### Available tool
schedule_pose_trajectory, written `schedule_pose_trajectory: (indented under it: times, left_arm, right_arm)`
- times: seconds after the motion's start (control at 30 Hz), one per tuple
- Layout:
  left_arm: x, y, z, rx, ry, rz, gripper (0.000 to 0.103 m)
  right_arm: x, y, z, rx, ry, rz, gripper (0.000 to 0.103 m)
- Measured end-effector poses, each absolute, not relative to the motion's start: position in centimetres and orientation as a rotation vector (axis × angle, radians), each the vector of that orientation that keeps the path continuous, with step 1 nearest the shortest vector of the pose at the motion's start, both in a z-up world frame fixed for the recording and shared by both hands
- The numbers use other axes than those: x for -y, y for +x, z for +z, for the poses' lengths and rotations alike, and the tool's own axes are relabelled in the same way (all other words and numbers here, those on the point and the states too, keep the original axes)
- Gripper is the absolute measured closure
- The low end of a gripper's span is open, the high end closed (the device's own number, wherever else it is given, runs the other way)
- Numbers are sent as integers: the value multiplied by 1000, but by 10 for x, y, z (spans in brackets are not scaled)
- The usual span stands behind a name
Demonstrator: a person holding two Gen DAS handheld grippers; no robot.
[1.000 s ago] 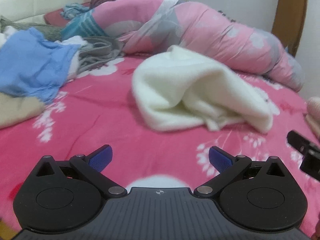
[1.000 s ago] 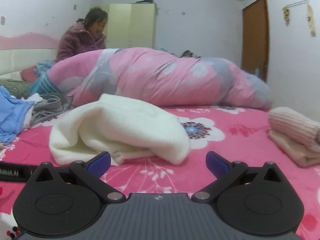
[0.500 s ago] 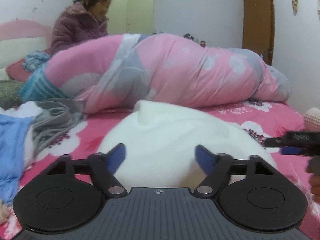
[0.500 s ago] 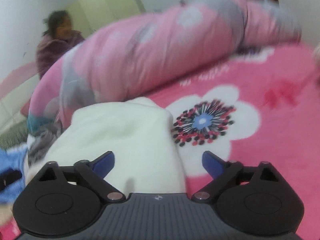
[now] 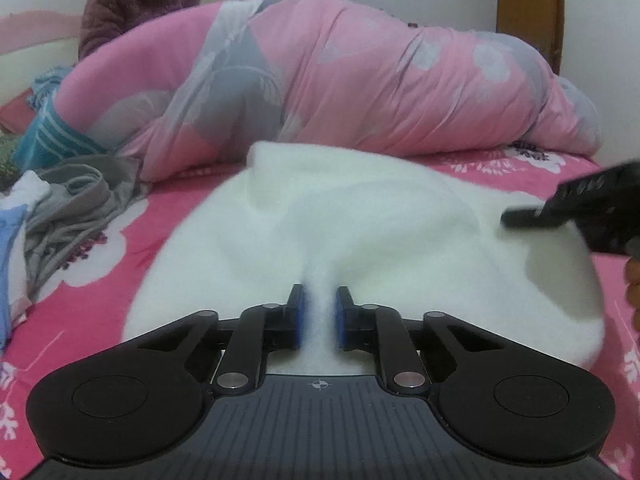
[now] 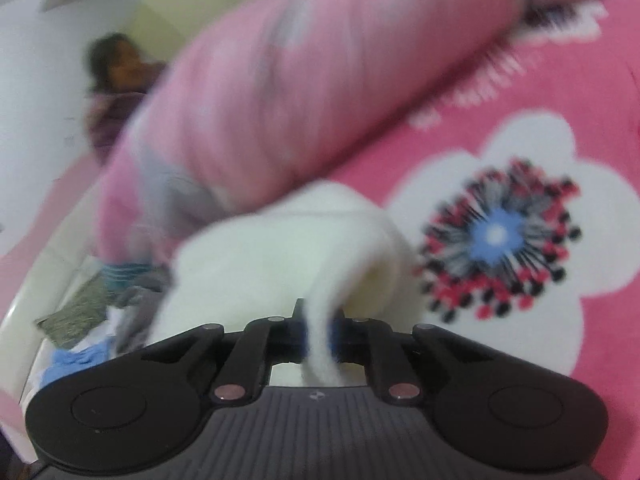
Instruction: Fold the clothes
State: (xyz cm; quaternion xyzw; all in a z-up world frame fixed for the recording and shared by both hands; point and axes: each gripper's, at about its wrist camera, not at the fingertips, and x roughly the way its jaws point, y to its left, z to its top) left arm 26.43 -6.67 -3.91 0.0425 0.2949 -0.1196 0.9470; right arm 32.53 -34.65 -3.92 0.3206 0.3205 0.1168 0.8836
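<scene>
Nearest the left wrist camera, the left gripper (image 5: 319,316) has its jaws closing on a pinch of the white fleece garment (image 5: 360,232), the blue pads (image 5: 297,320) narrow with a ridge of cloth squeezed between them. In the right wrist view the right gripper (image 6: 319,330) is likewise closing its jaws on a fold of the same garment (image 6: 280,248), a thin flap of fleece running down between the pads; that view is tilted and blurred. The garment lies in a soft heap on the pink flowered bed (image 5: 120,248), near the middle, and seen from the left camera the right gripper comes in at the garment's right side (image 5: 580,208).

The step in hand looks like taking hold of two edges so the piece can be lifted and spread. To do it well, let both grips settle before pulling, since fleece is thick and springy and a shallow pinch may slip. Check that each jaw pair holds one layer at a true edge, not a bunched middle, or the cloth will not open flat. Then raise both hands together and draw them apart evenly.

Further left lie a grey garment (image 5: 76,216) and a blue one (image 5: 10,240). Beyond, a rolled pink quilt (image 5: 360,72) crosses the bed, and a person in a purple coat (image 5: 136,4) sits at the far left
</scene>
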Motion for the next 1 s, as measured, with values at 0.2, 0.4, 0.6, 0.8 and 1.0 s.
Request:
schedule_pose_trajectory:
  times: [0.2,0.4,0.6,0.8,1.0]
  left_arm:
    - [55,224,-25,-562,71,-273,95]
    - [33,157,-16,-495,73,-317,100]
    - [4,99,-31,-520,71,-365,100]
    - [-11,74,-55,-581,94,-375,97]
    - [-12,63,-38,-568,85,-391,70]
  right_arm:
    - [323,260,19,-558,595,358,93]
    - [294,160,58,-486,497,484,94]
    - [265,51,58,-494,404,567,94]
    - [231,-19,10,-618,310,538,94]
    - [228,-43,-15,-686,226,450,88]
